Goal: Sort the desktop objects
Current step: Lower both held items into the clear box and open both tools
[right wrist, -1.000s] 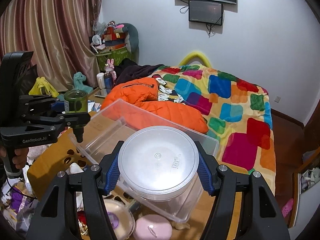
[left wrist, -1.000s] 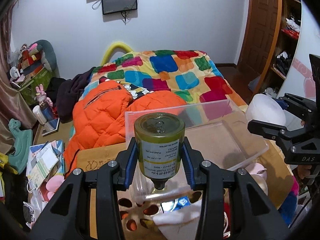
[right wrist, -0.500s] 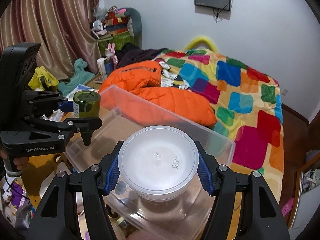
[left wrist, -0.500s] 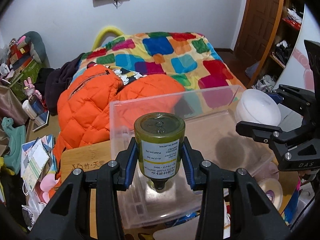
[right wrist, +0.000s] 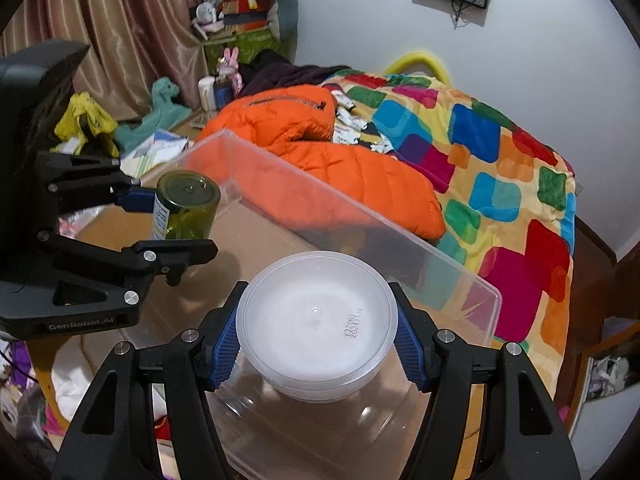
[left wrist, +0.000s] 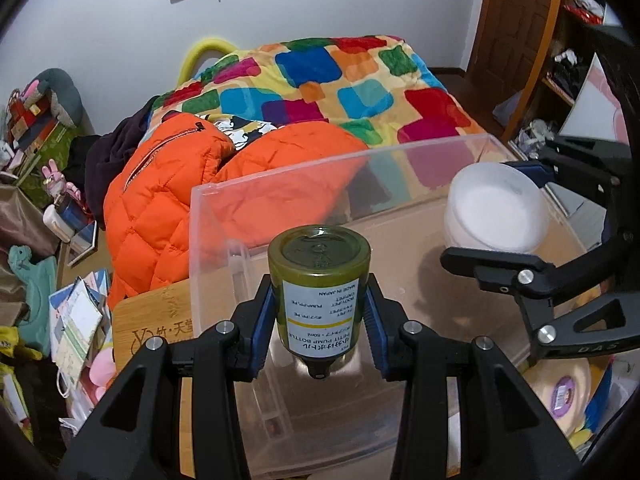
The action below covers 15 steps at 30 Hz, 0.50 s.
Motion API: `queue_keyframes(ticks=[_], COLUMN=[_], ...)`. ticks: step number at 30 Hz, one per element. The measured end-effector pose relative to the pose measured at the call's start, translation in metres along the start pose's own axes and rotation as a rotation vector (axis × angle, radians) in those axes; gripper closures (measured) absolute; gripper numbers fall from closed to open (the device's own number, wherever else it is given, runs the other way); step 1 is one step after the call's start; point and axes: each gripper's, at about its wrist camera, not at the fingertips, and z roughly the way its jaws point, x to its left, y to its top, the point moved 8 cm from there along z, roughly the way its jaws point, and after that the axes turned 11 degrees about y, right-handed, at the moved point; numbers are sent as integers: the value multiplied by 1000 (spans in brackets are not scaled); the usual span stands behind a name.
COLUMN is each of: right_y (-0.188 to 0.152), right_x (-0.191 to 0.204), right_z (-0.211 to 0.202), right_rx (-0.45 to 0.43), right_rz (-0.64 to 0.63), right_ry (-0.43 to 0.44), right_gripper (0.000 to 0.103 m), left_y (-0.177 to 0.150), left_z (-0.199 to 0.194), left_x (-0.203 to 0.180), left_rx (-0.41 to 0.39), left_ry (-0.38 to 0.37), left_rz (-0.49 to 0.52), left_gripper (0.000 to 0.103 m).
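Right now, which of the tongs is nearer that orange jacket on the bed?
Left. The left tongs, holding a green bottle, sit at the clear box's end beside the orange jacket; the right tongs, holding a white tub, sit farther along.

Both wrist cameras look steeply down along their fingers, very near, into the same clear plastic box (left wrist: 340, 168), and each one sees the other gripper beside it
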Motion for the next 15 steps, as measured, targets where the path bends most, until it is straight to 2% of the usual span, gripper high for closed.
queue_keyframes(ticks=[6,15], right_y=[-7,-13], right_x=[1,-9], right_z=[15,28], right_rx=[107,182], right_rz=[-33,10], right_ry=[-15,-20], right_gripper=[41,42], left_y=[-6,-9], left_z=[6,11], left_x=[-1,-8], left_rx=[39,53], left_ry=[8,21], left_rz=[24,58], left_gripper=[62,62])
